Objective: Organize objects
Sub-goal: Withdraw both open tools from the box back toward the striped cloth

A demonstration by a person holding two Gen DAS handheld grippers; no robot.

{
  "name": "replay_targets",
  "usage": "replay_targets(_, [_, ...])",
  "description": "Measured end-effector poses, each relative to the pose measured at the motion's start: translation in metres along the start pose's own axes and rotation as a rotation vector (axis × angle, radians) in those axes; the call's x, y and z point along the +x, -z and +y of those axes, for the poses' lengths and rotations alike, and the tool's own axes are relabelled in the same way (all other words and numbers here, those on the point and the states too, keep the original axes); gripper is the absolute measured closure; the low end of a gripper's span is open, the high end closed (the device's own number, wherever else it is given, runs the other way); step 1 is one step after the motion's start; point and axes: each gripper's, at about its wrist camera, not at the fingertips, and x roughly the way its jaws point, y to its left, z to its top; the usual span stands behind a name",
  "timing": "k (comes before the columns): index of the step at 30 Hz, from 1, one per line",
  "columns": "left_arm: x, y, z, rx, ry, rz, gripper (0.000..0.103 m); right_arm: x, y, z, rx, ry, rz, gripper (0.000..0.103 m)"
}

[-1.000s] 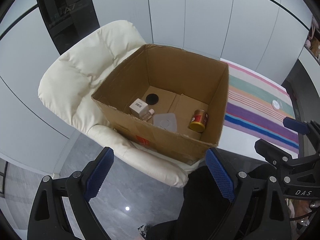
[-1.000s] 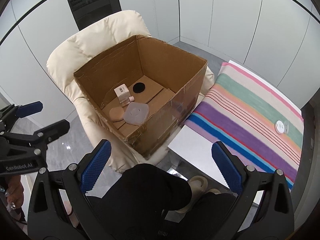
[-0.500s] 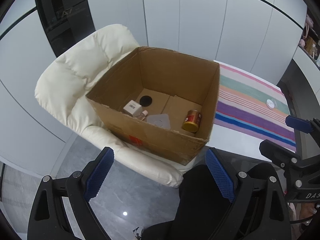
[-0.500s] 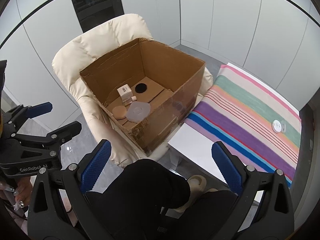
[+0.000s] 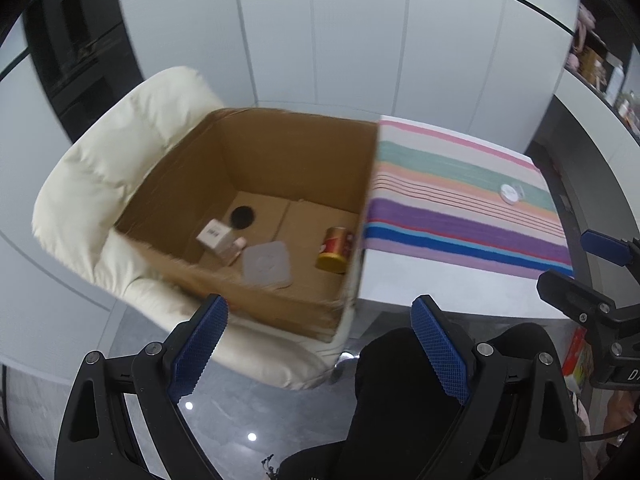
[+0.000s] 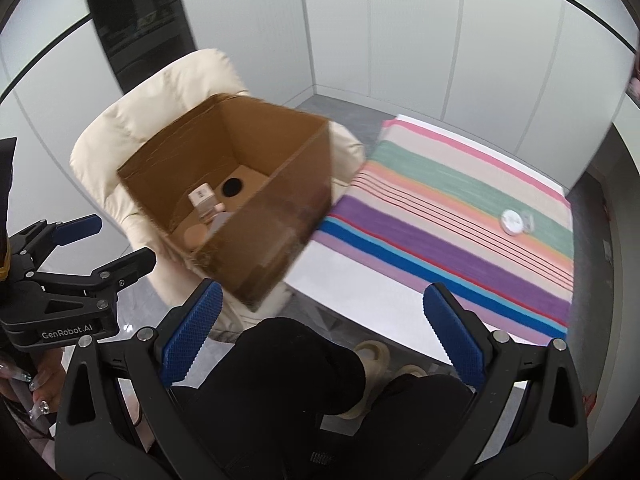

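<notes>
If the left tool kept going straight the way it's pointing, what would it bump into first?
Probably the cardboard box on the cream chair: its near wall sits between the left tool's open, empty fingers. Depth is hard to judge.

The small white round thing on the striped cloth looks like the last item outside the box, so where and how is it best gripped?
Grip the small white round thing across its rim, coming straight down from above: it looks flat and low on the striped cloth, leaving only its sides. Both tongs stand open and empty; the right tongs seem better placed.
</notes>
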Motion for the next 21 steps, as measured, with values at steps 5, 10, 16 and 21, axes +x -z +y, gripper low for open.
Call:
replay_targets(5, [0.006, -0.008, -0.029, 0.047, 0.033, 0.003, 0.009, -0.007, 0.010, -0.037, 0.068, 0.043, -0.004, 0.001])
replay_targets(10, [0.010, -0.015, -0.062, 0.093, 0.050, 0.000, 0.009, -0.016, 0.022, -0.077, 0.139, 0.085, -0.012, 0.001])
replay_targets(16, [0.012, -0.019, -0.106, 0.175, 0.070, -0.010, 0.009, -0.022, 0.040, -0.130, 0.224, 0.138, -0.010, 0.001])
replay_targets(21, [0.021, -0.022, -0.139, 0.215, 0.105, 0.008, 0.009, -0.026, 0.056, -0.169, 0.290, 0.186, -0.010, 0.001])
